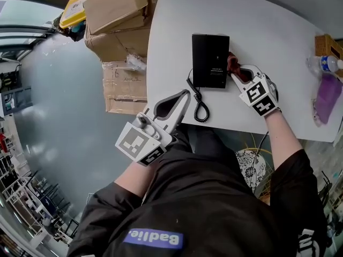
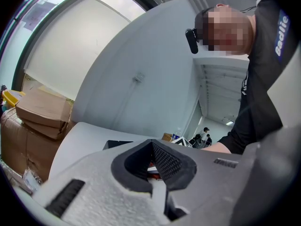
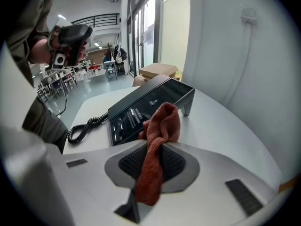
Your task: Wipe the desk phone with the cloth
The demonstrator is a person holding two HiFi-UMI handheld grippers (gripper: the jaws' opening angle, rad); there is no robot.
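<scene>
A black desk phone [image 1: 210,60] lies on the white desk [image 1: 268,31], its coiled cord [image 1: 199,98] trailing toward the front edge. My right gripper [image 1: 233,70] is at the phone's right edge, shut on a rust-red cloth [image 1: 231,63]. In the right gripper view the cloth [image 3: 162,121] bunches past the gripper [image 3: 161,144] against the near corner of the phone [image 3: 146,102]. My left gripper [image 1: 185,94] hovers at the desk's front edge, left of the cord, shut with nothing in it. From the left gripper [image 2: 151,141] only a strip of the phone [image 2: 117,144] shows.
Cardboard boxes [image 1: 118,15] are stacked off the desk's left side, with a yellow item [image 1: 80,1] behind them. At the desk's right end are a water bottle [image 1: 326,64], a purple object [image 1: 327,95] and a wooden box [image 1: 328,44].
</scene>
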